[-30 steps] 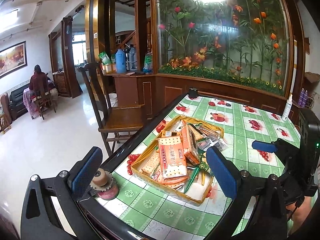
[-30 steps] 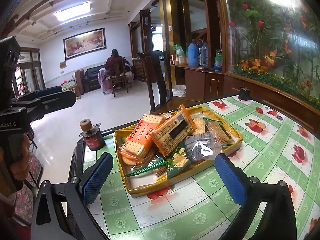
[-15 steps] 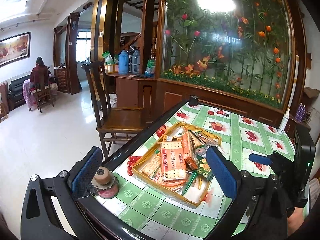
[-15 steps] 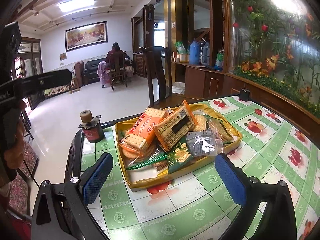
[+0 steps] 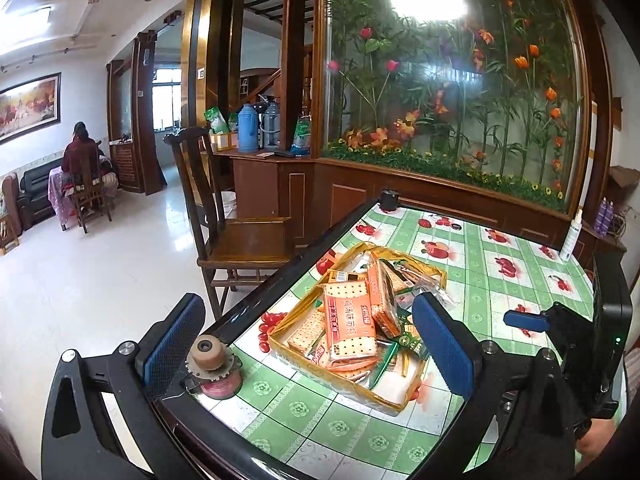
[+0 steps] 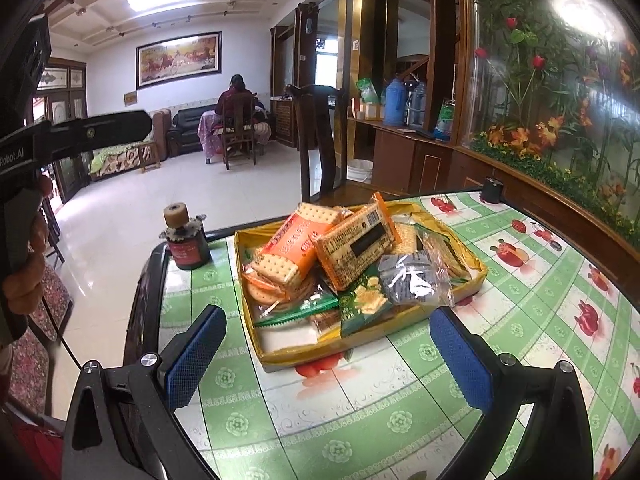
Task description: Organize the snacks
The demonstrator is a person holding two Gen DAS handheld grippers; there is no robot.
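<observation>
On the left corner of the table (image 6: 400, 412) stands a small dark bottle (image 6: 188, 246) with a round cork-like cap, apart from the other things. Just to the right of it lies a shallow yellow tray (image 6: 280, 354) full of snacks. On top of the pile lie two orange cracker packs (image 6: 294, 250), one leaning over the other, with the barcode side of the second pack facing up. Below them I see a green packet (image 6: 362, 300) and a clear bag (image 6: 412, 278) with something dark inside. The table has a green and white cloth with red fruit prints.

The left tool (image 5: 308, 346) hangs over the near table edge, its blue pads wide apart and holding nothing; the bottle is seen just beside its left pad and the tray between the two pads, further away. The right tool (image 6: 328, 356) is also spread wide and empty, in front of the tray and not touching it.

Behind the table stands a wooden chair (image 5: 244, 240). At the far right edge of the table there is a white spray bottle (image 5: 571, 236). Far in the room a person (image 6: 236, 100) sits with the back to us.
</observation>
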